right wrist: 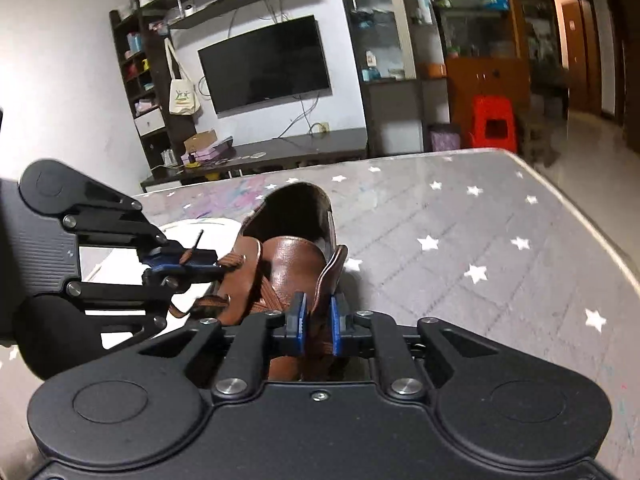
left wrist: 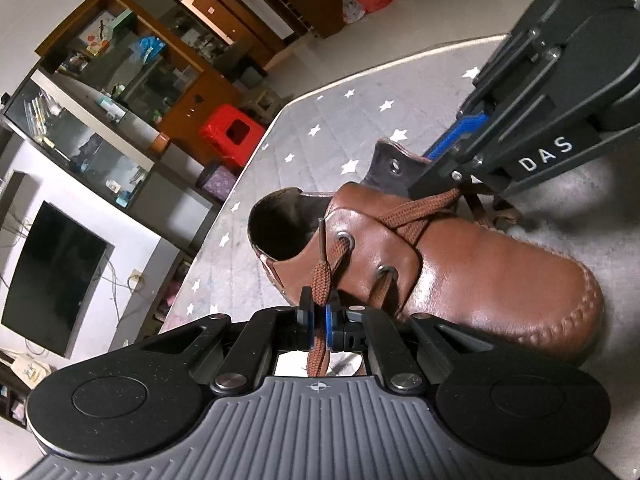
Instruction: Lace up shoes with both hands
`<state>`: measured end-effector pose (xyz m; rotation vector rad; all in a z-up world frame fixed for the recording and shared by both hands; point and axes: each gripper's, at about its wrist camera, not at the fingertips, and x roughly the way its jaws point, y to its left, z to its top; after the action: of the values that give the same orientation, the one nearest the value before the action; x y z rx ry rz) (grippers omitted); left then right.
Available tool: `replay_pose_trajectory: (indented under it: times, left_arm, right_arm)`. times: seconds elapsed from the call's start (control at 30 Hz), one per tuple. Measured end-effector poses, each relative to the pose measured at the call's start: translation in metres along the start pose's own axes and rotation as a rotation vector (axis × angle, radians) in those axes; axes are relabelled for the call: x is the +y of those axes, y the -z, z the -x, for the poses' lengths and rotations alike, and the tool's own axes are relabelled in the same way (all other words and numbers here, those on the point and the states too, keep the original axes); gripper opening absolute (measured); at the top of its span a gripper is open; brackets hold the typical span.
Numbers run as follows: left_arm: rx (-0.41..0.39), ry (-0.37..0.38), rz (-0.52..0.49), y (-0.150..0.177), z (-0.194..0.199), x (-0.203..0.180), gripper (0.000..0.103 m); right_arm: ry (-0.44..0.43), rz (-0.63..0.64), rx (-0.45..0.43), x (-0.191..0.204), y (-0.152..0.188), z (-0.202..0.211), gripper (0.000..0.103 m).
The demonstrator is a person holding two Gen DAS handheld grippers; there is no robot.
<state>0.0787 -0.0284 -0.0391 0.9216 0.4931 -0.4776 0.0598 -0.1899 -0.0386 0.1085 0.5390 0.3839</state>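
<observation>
A brown leather shoe [left wrist: 500,288] [right wrist: 292,256] lies on the star-patterned grey cover, its opening facing the TV wall. My left gripper [left wrist: 319,320] [right wrist: 184,260] is shut on the brown lace [left wrist: 324,276] that comes out of the near top eyelet, and the lace's dark tip [left wrist: 321,232] pokes up past the pads. My right gripper [left wrist: 424,172] [right wrist: 318,322] sits at the shoe's far eyelet flap [left wrist: 394,166]. Its blue pads stand narrowly apart, with the other lace strand and the flap's lower edge filling the gap. The laces cross over the tongue [right wrist: 264,292].
The grey star cover [left wrist: 360,120] [right wrist: 460,240] ends in a rounded edge toward the room. Beyond it are a red stool [left wrist: 232,132] [right wrist: 494,120], a wall TV [right wrist: 264,64] and shelves. Something white [right wrist: 200,226] lies beside the shoe, under the left gripper.
</observation>
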Motion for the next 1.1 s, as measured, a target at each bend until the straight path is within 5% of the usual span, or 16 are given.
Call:
replay_pose_trajectory:
  times: [0.27,0.4,1.1]
  left_arm:
    - [-0.01,-0.006,-0.059,-0.008,0.013,-0.007,0.005]
    - [0.045,-0.007,-0.178,-0.017,0.006,-0.012,0.005]
    - [-0.011,0.043,-0.081,-0.021,0.014,-0.006,0.006]
  right_arm:
    - [0.012,0.202,-0.042,0.028,0.004,-0.001,0.013]
    - [0.019,0.268,-0.048,0.035,0.007,0.001,0.013]
    - [0.004,0.274,-0.046,0.038,0.009,0.007,0.015]
